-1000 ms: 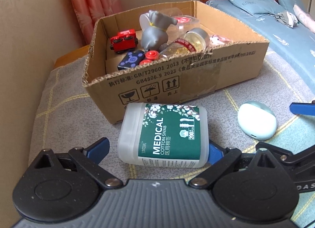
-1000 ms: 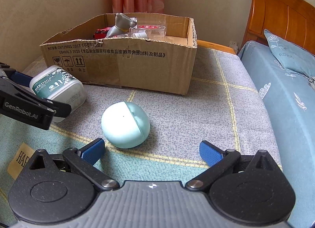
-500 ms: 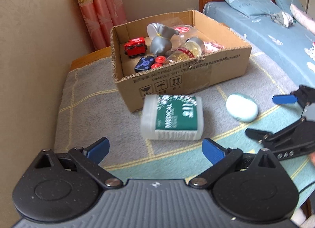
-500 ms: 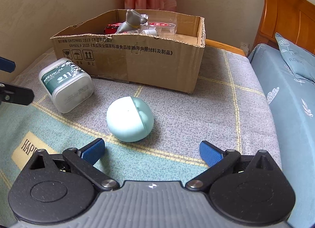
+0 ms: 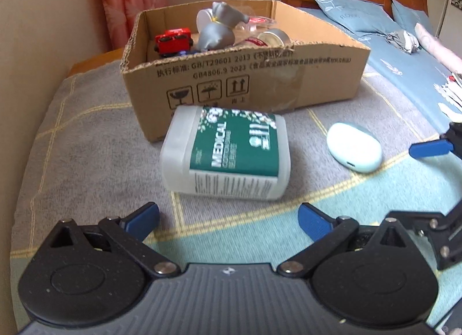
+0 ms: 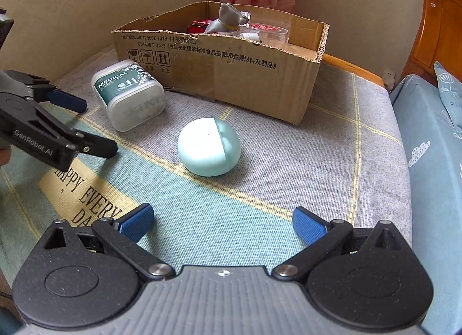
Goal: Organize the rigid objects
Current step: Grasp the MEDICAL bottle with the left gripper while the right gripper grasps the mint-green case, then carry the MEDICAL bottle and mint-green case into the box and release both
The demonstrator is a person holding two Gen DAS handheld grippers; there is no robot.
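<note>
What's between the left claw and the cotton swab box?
Nothing visible. The left claw is open with only bare blanket before the cotton swab box, which lies on its side against the cardboard box.

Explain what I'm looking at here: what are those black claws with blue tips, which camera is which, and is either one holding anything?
No robot: a person holds a two-finger gripper in each hand, each with a camera looking along its fingers. One view is from the left gripper, facing the cotton swab box lying on its side. The other is from the right gripper, facing the mint oval case. Both lie on the blanket before the cardboard box of toys and bottles. Both grippers are open and hold nothing; the left's jaws have just been opening.
</note>
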